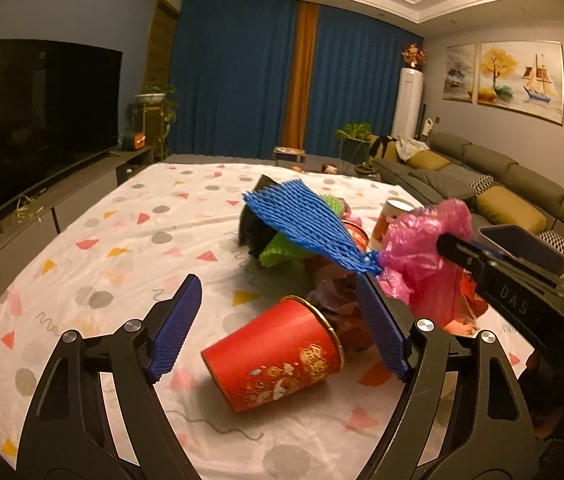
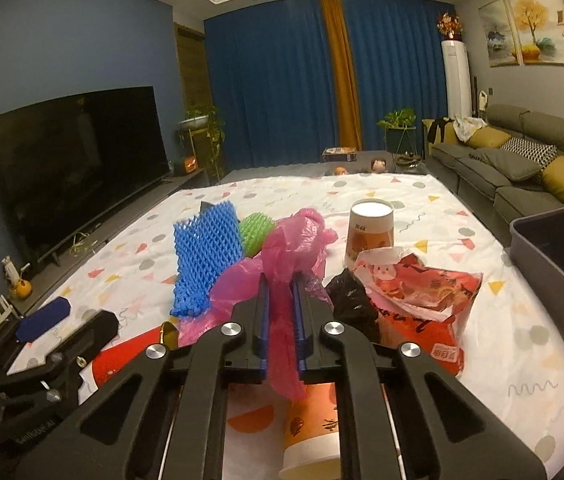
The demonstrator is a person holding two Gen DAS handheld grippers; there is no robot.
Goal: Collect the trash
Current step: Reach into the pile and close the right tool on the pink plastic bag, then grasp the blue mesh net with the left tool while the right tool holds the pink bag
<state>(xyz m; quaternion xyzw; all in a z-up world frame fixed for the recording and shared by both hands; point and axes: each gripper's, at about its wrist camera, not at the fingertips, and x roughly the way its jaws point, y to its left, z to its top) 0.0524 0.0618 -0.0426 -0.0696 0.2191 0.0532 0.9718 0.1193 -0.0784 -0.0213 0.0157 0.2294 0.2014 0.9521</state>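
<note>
Pink plastic bag (image 2: 293,248) is pinched between the pads of the right gripper (image 2: 280,280); the film runs up out of the near-closed jaws and bunches above the tips, with a tail hanging below them. It sits in the middle of the litter pile on the patterned tablecloth (image 2: 421,184), touching the blue foam net sleeve (image 2: 206,256) on its left. No clear long axis: it is a crumpled wad, roughly drawn out along the gripper's pointing line.

Left gripper (image 1: 278,300) stands with jaws wide apart, nothing pressed between the pads. Its tips straddle the red paper cup (image 1: 278,360), which lies on its side just ahead of the jaws. Cup's long axis runs diagonally: base toward the lower left, gold-rimmed mouth toward the upper right, facing the pile.

Step in hand, as I judge it: the grasp on the bag is made, lift not yet begun. Next move calls for raising the bag clear without dragging the net sleeve along, then carrying it to the dark grey bin (image 2: 561,252) at the table's right edge. The left would need to close across the cup's wall.

Upright paper cup (image 2: 369,232) stands behind the pile; a red printed bag (image 2: 421,292) lies to the right.
</note>
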